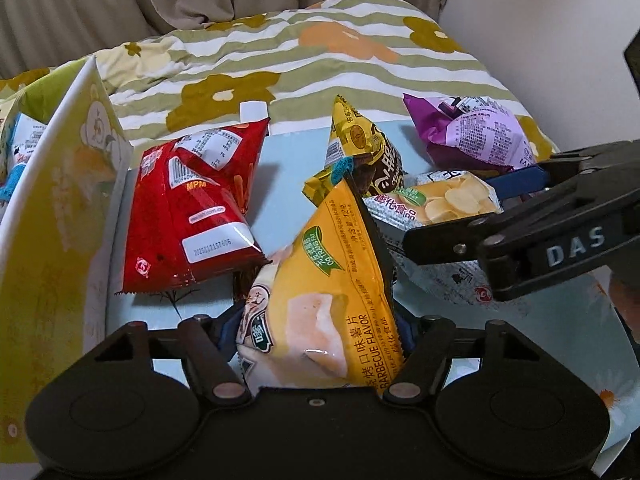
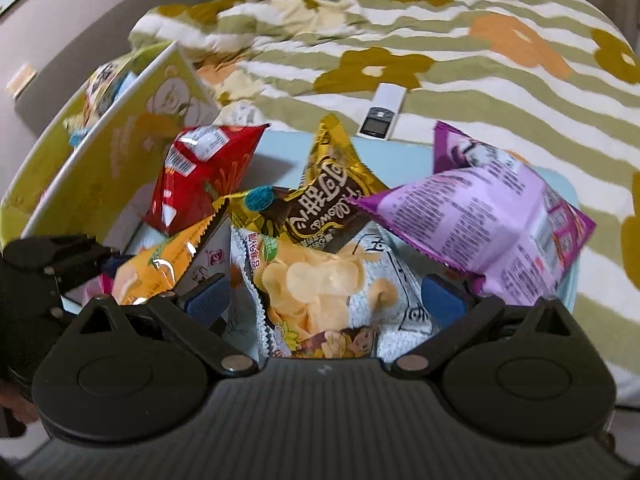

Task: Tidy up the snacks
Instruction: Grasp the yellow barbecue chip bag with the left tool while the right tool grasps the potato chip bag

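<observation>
The left gripper [image 1: 316, 332] has its jaws pinching the yellow chip bag [image 1: 328, 280] near the tabletop's [image 1: 280, 168] front edge; the right gripper [image 2: 328, 292] has jaws spread around the white chip bag [image 2: 320, 280], not yet pressing. The bags overlap; lifting either could drag the brown packet [image 2: 320, 208] or crush chips; the box [image 1: 60, 208] waits at the left edge.
</observation>
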Demonstrator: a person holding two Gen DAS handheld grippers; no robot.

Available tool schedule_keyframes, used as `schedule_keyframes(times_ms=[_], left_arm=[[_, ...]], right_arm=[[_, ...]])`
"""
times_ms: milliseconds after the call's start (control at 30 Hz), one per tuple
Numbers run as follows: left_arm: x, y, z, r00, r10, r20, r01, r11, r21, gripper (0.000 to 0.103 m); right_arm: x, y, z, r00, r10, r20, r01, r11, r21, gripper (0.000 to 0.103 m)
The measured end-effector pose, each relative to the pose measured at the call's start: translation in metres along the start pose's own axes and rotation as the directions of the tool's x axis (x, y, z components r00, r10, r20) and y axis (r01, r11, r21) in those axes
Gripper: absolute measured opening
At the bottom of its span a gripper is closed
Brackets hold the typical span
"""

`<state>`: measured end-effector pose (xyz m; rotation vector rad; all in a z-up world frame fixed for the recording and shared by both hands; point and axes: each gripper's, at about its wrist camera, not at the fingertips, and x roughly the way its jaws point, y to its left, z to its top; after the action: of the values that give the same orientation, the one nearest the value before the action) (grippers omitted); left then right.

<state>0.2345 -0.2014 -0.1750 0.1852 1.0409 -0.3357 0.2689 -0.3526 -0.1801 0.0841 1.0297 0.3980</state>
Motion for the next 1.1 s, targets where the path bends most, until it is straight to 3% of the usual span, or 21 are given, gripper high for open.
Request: schedule_keyframes(times_ms=[400,600,1100], left_arm=[[-0.006,0.001,-0.006,1.000,-0.006,-0.011,0.006,1.000,-0.004,0.073],[-0.018,-0.002,-0.007,1.000,-0.016,0.008,0.016,1.000,0.006,0.073],[-0.086,-0.004,-0.011,0.987,-0.050,0.154,0.046,0.999,0.029,0.072]], right_arm=[[0.024,-0.001,-0.008,0.999,-0.002,-0.052,0.001,1.000,-0.028,0.103],[0.008,0.006,-0.016,0.999,-0.028,-0.023,0.027,0.999,-0.029,0.092],[-0.059,0.036,-0.021,0.997,-0.049,0.061,0.048,0.999,0.017,0.090]])
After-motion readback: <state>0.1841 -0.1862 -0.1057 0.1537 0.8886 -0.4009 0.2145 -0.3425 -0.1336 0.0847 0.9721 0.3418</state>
